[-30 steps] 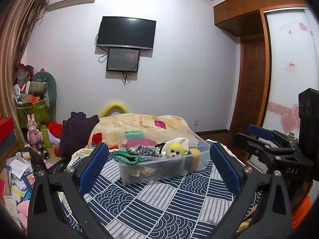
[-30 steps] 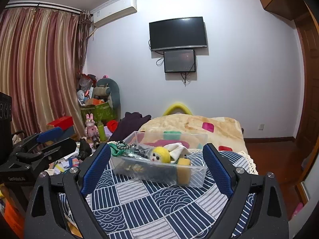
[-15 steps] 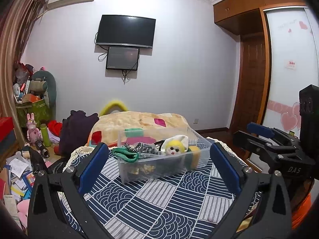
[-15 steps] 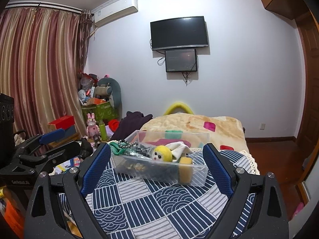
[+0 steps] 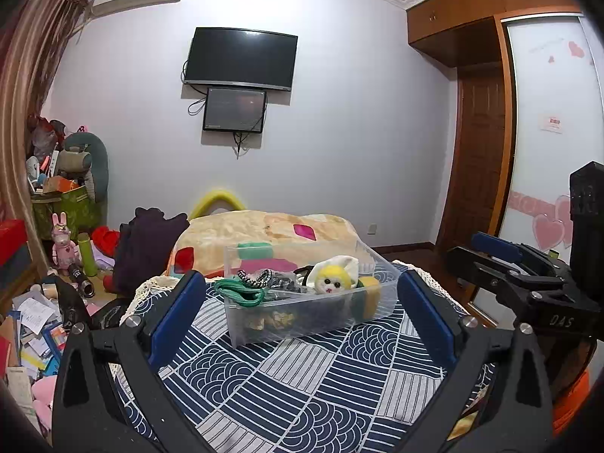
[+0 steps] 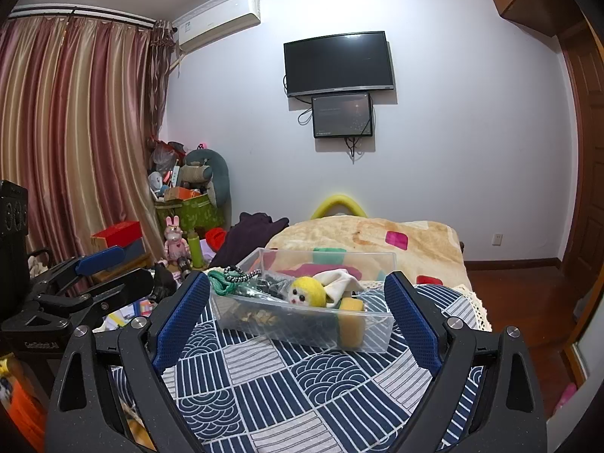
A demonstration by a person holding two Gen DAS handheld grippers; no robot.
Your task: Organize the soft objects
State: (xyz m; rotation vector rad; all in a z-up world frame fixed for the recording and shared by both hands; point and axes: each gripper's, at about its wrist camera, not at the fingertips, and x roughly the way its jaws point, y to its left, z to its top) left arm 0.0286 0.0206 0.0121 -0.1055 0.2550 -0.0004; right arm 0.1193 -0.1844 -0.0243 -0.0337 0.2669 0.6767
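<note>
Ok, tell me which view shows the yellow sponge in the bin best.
The right wrist view: the yellow sponge stands at the clear bin's near corner, top and side visible. In the left wrist view the sponge sits behind the yellow-headed doll, mostly blurred by the wall.

Each tool is a black, matte, speckled frame with two angled arms, each arm carrying a triangular cutout and round silver screw heads at its joints. The left tool (image 5: 302,311) has smooth blue pads (image 5: 175,315) lining the inner finger faces; the right tool (image 6: 298,321) has blue pads (image 6: 183,321) with a fine mesh texture. White lettering reading "DAS" marks the right tool body seen in the left wrist view
</note>
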